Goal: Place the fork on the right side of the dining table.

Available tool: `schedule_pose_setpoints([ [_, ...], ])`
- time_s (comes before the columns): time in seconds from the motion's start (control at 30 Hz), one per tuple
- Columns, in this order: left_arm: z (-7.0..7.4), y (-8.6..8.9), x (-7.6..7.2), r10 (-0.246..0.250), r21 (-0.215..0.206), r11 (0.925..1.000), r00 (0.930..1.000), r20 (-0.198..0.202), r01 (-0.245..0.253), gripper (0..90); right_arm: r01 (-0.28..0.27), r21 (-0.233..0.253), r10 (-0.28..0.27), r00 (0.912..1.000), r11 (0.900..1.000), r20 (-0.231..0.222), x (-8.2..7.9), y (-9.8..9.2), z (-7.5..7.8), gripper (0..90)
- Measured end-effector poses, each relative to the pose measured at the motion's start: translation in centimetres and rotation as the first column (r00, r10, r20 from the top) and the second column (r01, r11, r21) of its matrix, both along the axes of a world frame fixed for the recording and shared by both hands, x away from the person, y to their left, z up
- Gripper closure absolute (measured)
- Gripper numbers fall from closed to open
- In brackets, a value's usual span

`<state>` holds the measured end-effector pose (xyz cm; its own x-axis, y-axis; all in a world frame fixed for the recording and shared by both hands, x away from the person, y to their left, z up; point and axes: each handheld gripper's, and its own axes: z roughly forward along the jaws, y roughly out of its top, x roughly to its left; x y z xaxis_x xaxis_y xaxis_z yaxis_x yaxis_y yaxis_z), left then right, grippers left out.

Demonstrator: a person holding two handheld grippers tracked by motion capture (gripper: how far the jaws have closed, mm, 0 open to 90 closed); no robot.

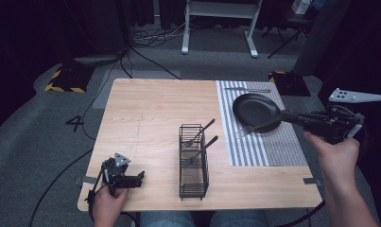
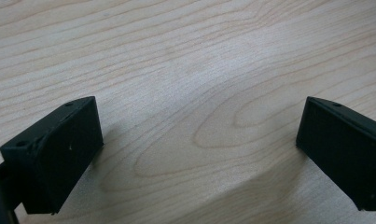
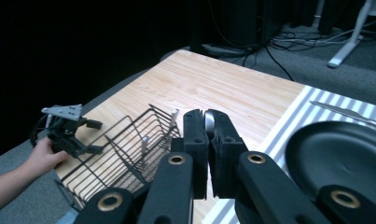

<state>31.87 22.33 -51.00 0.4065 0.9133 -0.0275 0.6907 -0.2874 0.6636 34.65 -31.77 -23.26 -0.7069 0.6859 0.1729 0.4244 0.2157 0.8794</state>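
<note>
Right hand-held gripper (image 3: 207, 140) clamping silver fork (image 1: 254, 127) (tines over mat)

The wire basket (image 1: 194, 161) stands mid-table, left of the mat (image 1: 268, 151) (plate (image 1: 255, 109) on it).

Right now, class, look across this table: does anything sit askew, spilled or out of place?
Nothing is spilled or broken. One thing sits askew: the fork clamped in the right gripper slants across the rim of the black plate on the striped mat, while two other utensils stand in the wire basket.
</note>
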Motion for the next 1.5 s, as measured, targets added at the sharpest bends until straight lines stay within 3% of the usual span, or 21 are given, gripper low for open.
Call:
schedule_pose_setpoints([
  [0.3,0.0,0.0,0.0,-0.001,0.0,1.0,1.0,0.0,0.001,0.5,0.068,-0.001,-0.068,0.9971,0.998,-0.034,1.5,-1.9,-1.4,86.8],
  [0.6,0.0,0.0,0.0,-0.001,0.0,1.0,1.0,-0.002,0.001,0.5,0.129,-0.011,-0.129,0.9887,0.992,-0.075,3.1,-3.2,-3.4,86.7],
  [1.5,0.0,0.0,0.0,-0.001,0.0,1.0,1.0,-0.002,0.001,0.5,0.188,-0.072,-0.198,0.9615,0.98,-0.19,6.3,-3.2,-9.6,86.7],
])
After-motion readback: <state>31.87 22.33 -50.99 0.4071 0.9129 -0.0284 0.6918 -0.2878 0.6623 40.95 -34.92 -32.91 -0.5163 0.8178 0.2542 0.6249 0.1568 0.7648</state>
